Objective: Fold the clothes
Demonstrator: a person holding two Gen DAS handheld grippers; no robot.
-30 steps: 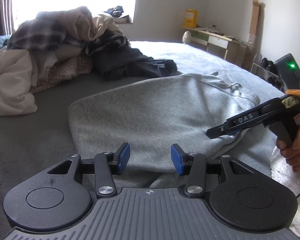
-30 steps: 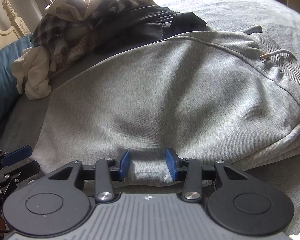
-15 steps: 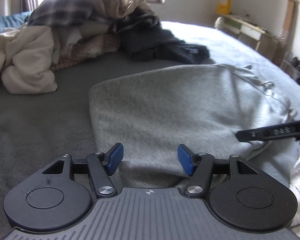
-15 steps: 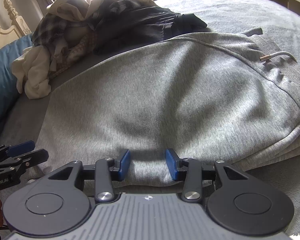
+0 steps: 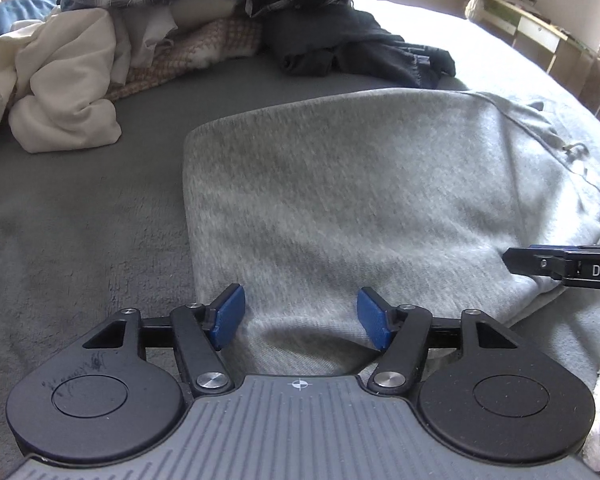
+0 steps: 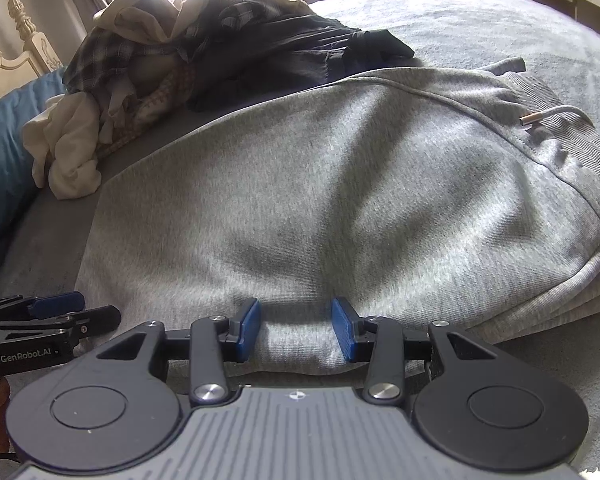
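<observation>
Grey sweatpants [image 5: 360,208] lie folded on the bed [image 5: 80,216], near edge right at both tools.

Left gripper [image 5: 300,318]: jaws have just been opening, now released, near hem between the pads but not pinched. Right gripper [image 6: 296,330]: jaws part-open w/ a small hump of fabric between; can't tell if the pads actually press it.

Risks:
- Left closes too shallow → catches top layer only, stack splits on lift.
- If right isn't biting, one-sided pull skews the fold.
- Thick stacked layers on the waistband side could slide apart.
- Drawstring [image 6: 540,117] loose on top, metal tip may snag or dangle out.

Around: heap of unfolded clothes [image 5: 172,36] at the far side, dark garment [image 5: 356,52] nearly touching the sweatpants' far edge, limits room for folding away. Blue pillow [image 6: 4,152] far left, shelf [image 5: 532,20] by the wall, well apart.
</observation>
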